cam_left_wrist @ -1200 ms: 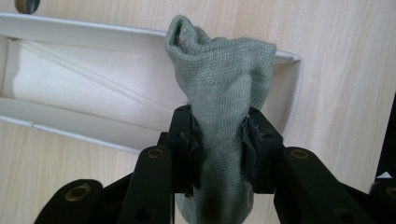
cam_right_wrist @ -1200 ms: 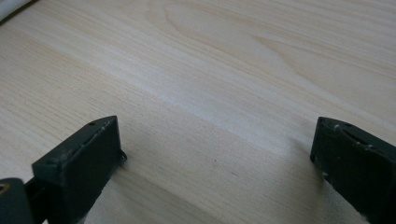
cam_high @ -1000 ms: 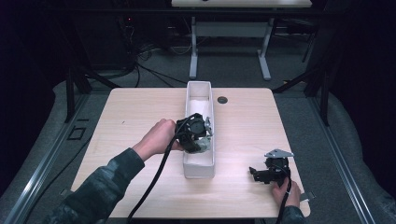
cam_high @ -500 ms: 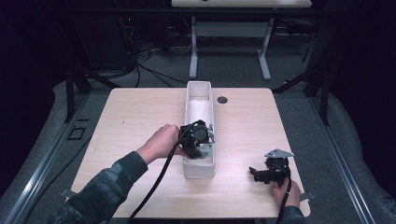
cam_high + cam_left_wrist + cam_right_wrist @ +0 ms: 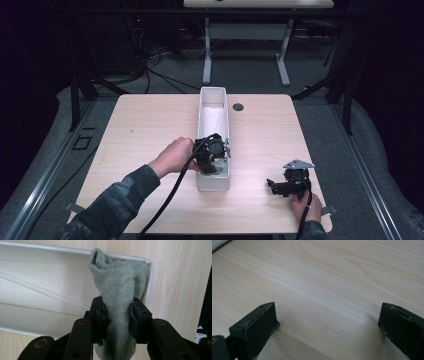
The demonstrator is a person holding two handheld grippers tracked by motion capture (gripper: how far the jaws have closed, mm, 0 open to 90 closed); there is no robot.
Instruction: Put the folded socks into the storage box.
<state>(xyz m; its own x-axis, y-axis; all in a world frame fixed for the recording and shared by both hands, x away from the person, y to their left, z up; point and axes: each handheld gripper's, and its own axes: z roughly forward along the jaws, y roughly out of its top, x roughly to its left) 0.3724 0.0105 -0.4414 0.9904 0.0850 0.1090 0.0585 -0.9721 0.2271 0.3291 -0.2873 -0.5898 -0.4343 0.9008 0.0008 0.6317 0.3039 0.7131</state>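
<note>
Left gripper (image 5: 117, 317) is pinching a soft, light grey-green knit sock (image 5: 118, 290) mid-length, limp fabric bunching, over the near end of the white tray (image 5: 202, 107), while right gripper (image 5: 328, 327) is resting wide open on the table (image 5: 150, 125).

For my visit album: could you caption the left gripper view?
The left hand-held gripper pinches a grey-green sock over the near end of a long white tray.

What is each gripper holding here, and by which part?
The left gripper is shut on a grey-green sock, pinched across its middle over the near end of the white tray. The right gripper holds nothing; its jaws stand open above the table.
</note>
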